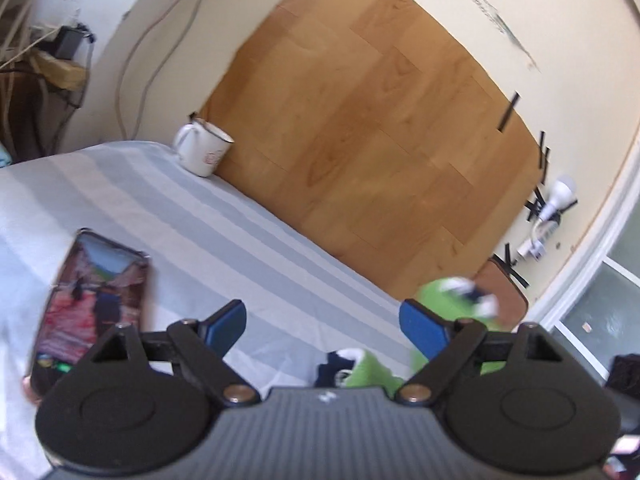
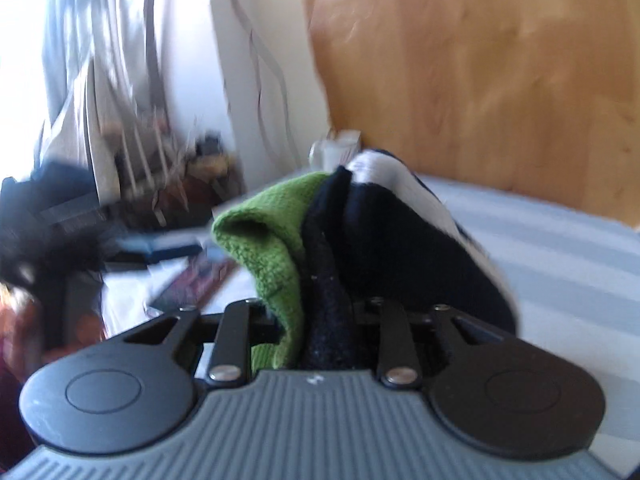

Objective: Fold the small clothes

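Striped grey-and-white cloth [image 1: 208, 216] covered the work surface, with a honey-coloured wooden board [image 1: 372, 120] leaning on the cream wall behind it. Both views were smeared, the right wrist's badly.

The left gripper [image 1: 323, 326] stood spread wide, two blue pads [image 1: 226, 326] showing with nothing between them, only bare cloth. Just past its right pad sat a blur of green, navy and white [image 1: 460, 300], hard to make out, and another scrap of the same colours peeked over the gripper's grey body, cut off by it.

The right gripper [image 2: 320, 320] was clenched on the small garment of green fleece, navy knit and white trim [image 2: 320, 216], one bundle as far as could be told. Its fingertips were buried in the fabric and not visible. The bundle rose up out of the jaws and blocked most of the scene ahead.

Outward from there: one white enamel mug with a dark rim [image 1: 202, 148] stood at the cloth's far edge, against the board; in the right wrist view only a pale smudge showed there. One phone with a colourful picture on its screen [image 1: 94, 308] lay flat on the cloth, plain in the left view. Only the left view caught the white bulb taped to the wall [image 1: 558, 196]. Only the right view showed the dark clutter [image 2: 132, 200] beyond the table, too blurred to name.
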`<action>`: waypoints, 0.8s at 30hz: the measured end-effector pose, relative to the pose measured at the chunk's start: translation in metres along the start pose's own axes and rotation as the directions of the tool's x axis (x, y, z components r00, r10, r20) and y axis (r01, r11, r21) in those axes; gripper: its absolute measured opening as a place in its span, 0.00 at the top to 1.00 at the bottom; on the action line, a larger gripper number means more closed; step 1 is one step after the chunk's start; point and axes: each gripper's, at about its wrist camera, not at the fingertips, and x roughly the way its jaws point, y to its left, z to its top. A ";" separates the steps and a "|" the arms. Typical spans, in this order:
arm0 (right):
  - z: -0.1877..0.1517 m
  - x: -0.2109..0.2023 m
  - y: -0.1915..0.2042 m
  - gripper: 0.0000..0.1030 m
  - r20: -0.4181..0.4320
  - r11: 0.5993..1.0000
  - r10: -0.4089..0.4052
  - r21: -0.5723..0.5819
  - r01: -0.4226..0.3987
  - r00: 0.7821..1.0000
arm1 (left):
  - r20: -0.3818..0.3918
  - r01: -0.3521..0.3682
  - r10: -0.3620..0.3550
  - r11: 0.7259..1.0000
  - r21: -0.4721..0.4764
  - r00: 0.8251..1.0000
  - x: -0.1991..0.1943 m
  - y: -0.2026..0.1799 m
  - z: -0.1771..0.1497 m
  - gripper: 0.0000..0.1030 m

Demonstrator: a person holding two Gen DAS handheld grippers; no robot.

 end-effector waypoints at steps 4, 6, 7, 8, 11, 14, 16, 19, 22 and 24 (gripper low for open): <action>-0.018 0.015 0.021 0.36 -0.001 0.984 0.082 -0.156 -0.081 0.997 | -0.046 0.020 -0.020 1.000 -0.007 0.999 0.008 -0.002 -0.008 0.10; -0.018 -0.003 0.018 0.34 0.034 0.978 0.135 -0.168 -0.127 0.990 | -0.076 0.046 -0.045 0.999 0.007 0.996 0.018 -0.008 -0.014 0.07; -0.018 -0.014 0.012 0.34 0.053 0.977 0.160 -0.153 -0.150 0.986 | -0.090 0.058 -0.056 0.998 0.014 0.994 0.021 -0.009 -0.017 0.06; -0.016 -0.025 0.007 0.34 0.081 0.979 0.163 -0.134 -0.152 0.983 | -0.104 0.067 -0.065 0.998 0.021 0.993 0.027 -0.013 -0.019 0.05; -0.018 -0.059 -0.020 0.34 0.176 0.991 0.122 -0.067 -0.112 0.977 | -0.149 0.098 -0.095 0.995 0.011 0.984 0.045 -0.021 -0.024 0.01; -0.029 -0.085 -0.057 0.33 0.233 0.997 0.033 0.063 -0.049 0.972 | -0.182 0.115 -0.106 0.993 0.038 0.978 0.056 -0.029 -0.031 0.00; -0.040 -0.093 -0.086 0.26 0.230 0.983 -0.029 0.183 -0.014 0.973 | -0.212 0.097 -0.081 0.993 0.065 0.974 0.064 -0.031 -0.036 0.00; -0.061 -0.087 -0.123 0.22 0.189 0.934 -0.033 0.356 -0.037 0.981 | -0.296 0.074 -0.061 0.997 0.033 0.953 0.081 -0.024 -0.041 0.00; -0.071 -0.062 -0.139 0.18 0.152 0.886 0.026 0.454 -0.093 0.988 | -0.378 0.098 -0.109 0.994 -0.047 0.920 0.095 -0.011 -0.048 0.00; -0.073 -0.041 -0.142 0.15 0.145 0.847 0.101 0.506 -0.162 0.984 | -0.393 0.130 -0.153 0.988 -0.084 0.907 0.099 -0.007 -0.054 0.01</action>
